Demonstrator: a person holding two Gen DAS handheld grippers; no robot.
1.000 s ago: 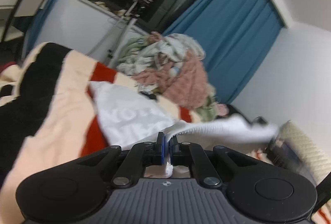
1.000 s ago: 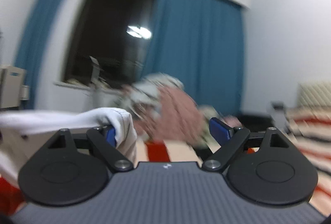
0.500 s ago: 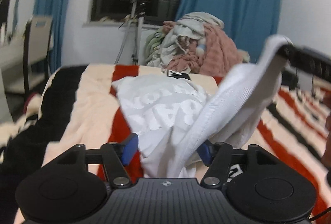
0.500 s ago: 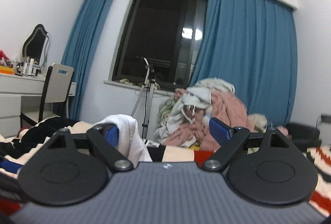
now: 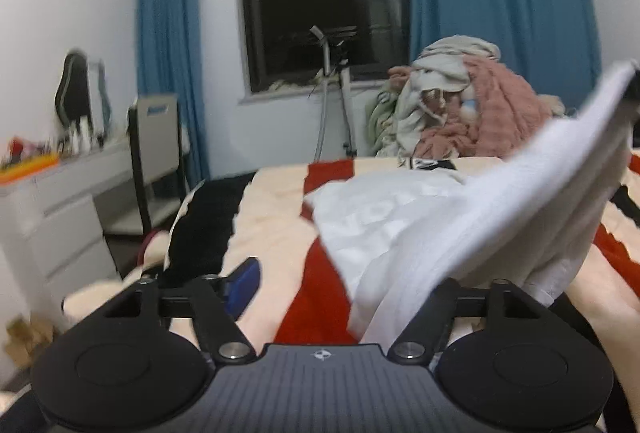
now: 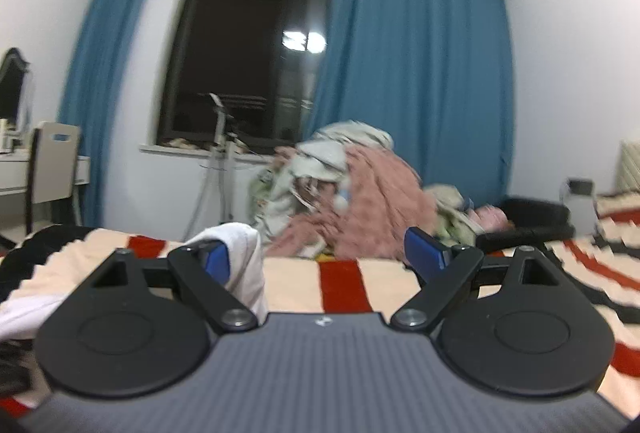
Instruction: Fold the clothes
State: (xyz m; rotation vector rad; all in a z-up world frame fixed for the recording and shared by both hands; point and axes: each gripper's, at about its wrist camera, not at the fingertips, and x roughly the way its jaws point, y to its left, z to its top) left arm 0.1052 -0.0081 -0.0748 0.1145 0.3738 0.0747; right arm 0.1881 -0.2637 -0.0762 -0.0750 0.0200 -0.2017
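A white garment (image 5: 404,229) with pale printed letters lies on the striped red, cream and black bed cover (image 5: 272,233). One band of it rises to the upper right (image 5: 568,149), where its end hangs on a dark finger. My left gripper (image 5: 344,285) is low over the bed and its jaws are opening. The cloth lies loose over its right finger and clear of the blue left pad (image 5: 244,285). My right gripper (image 6: 320,253) is open, with a white fold (image 6: 244,253) draped over its left finger.
A heap of pink and pale clothes (image 5: 472,105) (image 6: 352,193) sits at the bed's far end under blue curtains. A white desk and chair (image 5: 154,153) stand to the left, a metal stand (image 5: 332,93) by the window, and a black seat (image 6: 528,217) to the right.
My left gripper was shut on the white cloth and has opened wide, rolling level and sinking toward the bed. My right gripper stayed open with the cloth hooked on its left finger.
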